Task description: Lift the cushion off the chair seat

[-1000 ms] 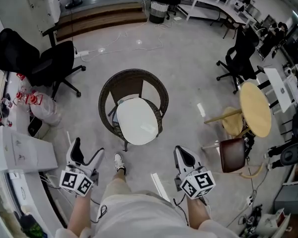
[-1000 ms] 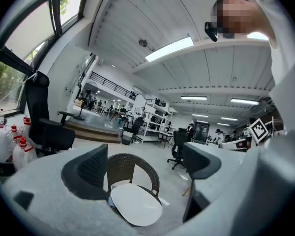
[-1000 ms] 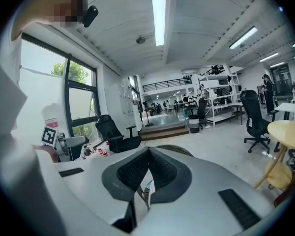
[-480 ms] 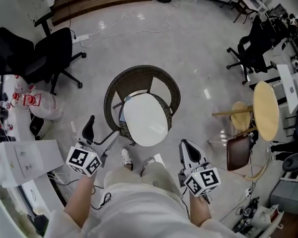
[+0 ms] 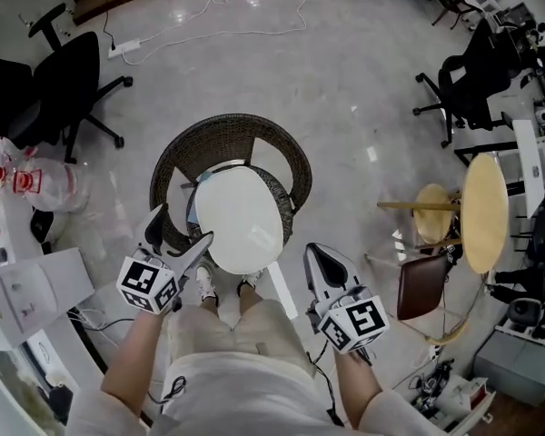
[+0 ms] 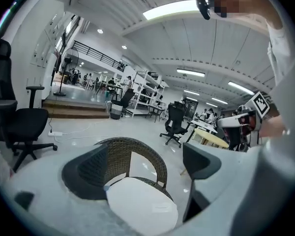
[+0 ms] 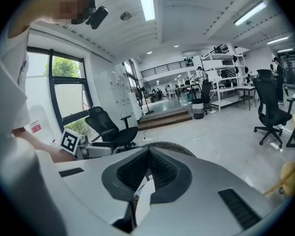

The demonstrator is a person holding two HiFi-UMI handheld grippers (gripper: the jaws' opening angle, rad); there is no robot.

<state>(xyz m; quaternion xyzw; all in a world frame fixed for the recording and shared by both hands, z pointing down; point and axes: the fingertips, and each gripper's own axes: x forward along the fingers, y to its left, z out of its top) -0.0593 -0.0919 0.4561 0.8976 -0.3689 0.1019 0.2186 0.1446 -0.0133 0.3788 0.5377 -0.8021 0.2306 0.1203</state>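
Cushion: the white oval cushion (image 5: pixel 239 218) lies flat on the seat of the chair (image 5: pixel 227 136), filling most of it. Its near edge overhangs toward the person.
Chair: a round, dark wicker chair with its curved back on the far side. It stands alone in the middle of the floor (image 5: pixel 345 80).
Left gripper: the left gripper (image 5: pixel 182 227) is held at the cushion's near left edge. Its jaws stand wide apart with nothing between them, and its own view frames the cushion and chair back in the gap.
Right gripper: the right gripper (image 5: pixel 316 254) is just beside the cushion's near right edge and apart from it. Its jaws are closed together and empty, and only a white sliver of cushion shows through the gap behind the tips.
Person: their shoes (image 5: pixel 225 286) stand right at the chair's near side, between the two grippers.
Floor: pale grey and glossy, with light glare. A white cable (image 5: pixel 254 27) trails across the far part.
Left side: a black office chair (image 5: pixel 64 80) is at far left. A plastic bag (image 5: pixel 53 187) and white boxes (image 5: pixel 27 289) lie nearer.
Right side: a round wooden table (image 5: pixel 484 212) has a brown stool (image 5: pixel 421 286) near it. More black office chairs stand farther off.
Room: a large open workspace with ceiling strip lights. White shelving (image 6: pixel 150 90) and wooden steps (image 6: pixel 73 109) stand at the far end.
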